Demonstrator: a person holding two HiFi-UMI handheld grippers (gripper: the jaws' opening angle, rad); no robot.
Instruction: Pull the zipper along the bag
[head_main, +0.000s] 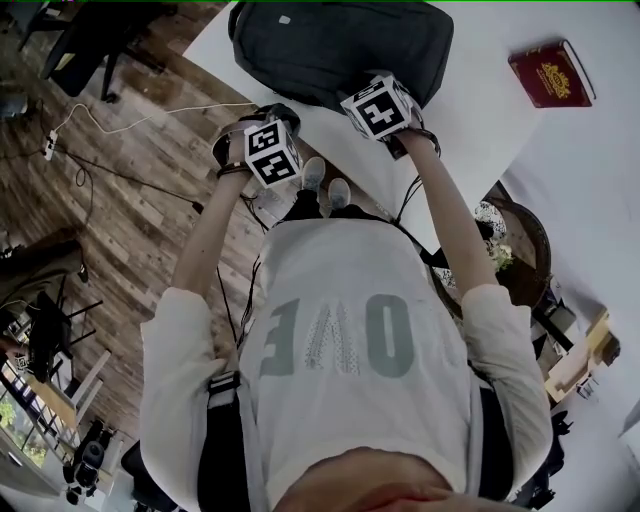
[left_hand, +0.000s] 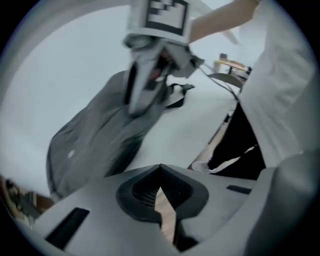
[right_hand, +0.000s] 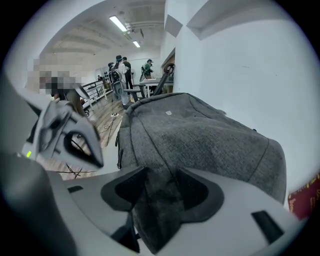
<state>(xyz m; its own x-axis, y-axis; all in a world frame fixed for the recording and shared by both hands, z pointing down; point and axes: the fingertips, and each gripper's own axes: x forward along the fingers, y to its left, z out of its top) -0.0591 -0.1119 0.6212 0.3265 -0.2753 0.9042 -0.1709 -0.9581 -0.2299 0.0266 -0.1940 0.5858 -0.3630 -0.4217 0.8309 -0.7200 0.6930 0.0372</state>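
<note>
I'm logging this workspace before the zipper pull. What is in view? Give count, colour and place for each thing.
backpack: one, dark grey, lying on the table's far side
book: one, red with a gold emblem, on the table at right
table: one, white, in front of the person
cable: one, white, on the floor at left
floor: brown wood planks, left of the table
shoes: two, pale, by the table's near edge
left claw: one, grey, shut and empty, clear of the backpack
right claw: one, grey, shut on a fold of the backpack
</note>
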